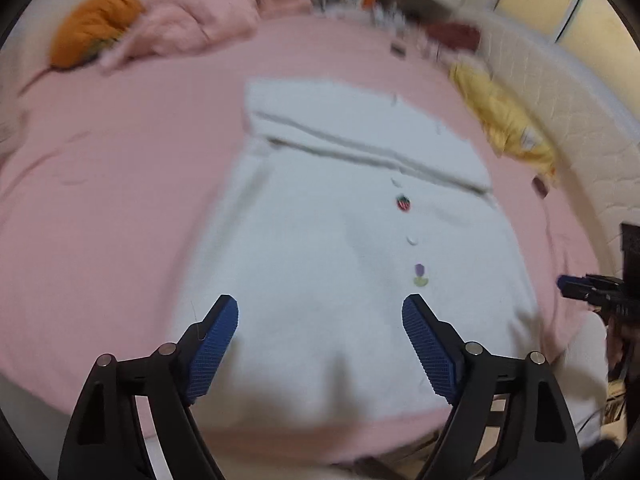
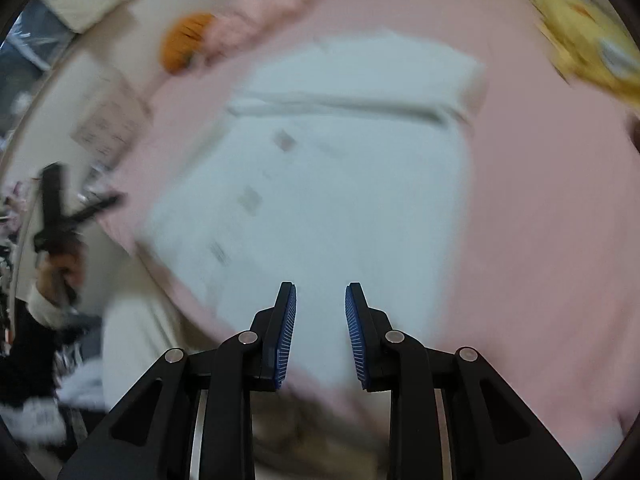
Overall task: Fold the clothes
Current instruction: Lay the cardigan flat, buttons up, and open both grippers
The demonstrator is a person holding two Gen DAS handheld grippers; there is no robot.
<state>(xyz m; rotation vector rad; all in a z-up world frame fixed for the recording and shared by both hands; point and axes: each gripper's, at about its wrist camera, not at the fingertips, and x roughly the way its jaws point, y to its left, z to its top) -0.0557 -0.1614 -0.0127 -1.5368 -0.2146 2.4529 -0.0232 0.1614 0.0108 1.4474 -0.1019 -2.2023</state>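
We hold both grippers — left (image 1: 320,312) wide, right (image 2: 320,300) narrower, both empty — above the white garment (image 1: 340,248); pinch its near hem evenly.

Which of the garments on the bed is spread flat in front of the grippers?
The white garment, spread flat on the pink sheet. The orange one and the yellow one lie bunched up at the far edges.

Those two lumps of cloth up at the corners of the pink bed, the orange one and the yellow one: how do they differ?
The orange bundle is a rounded, compact lump beside rumpled pink bedding; the yellow bundle is stretched out long along the bed's padded white edge. The yellow one bears a pale patch; the orange looks nearly plain. Both lie crumpled, not folded, apart from the white garment spread in the middle.
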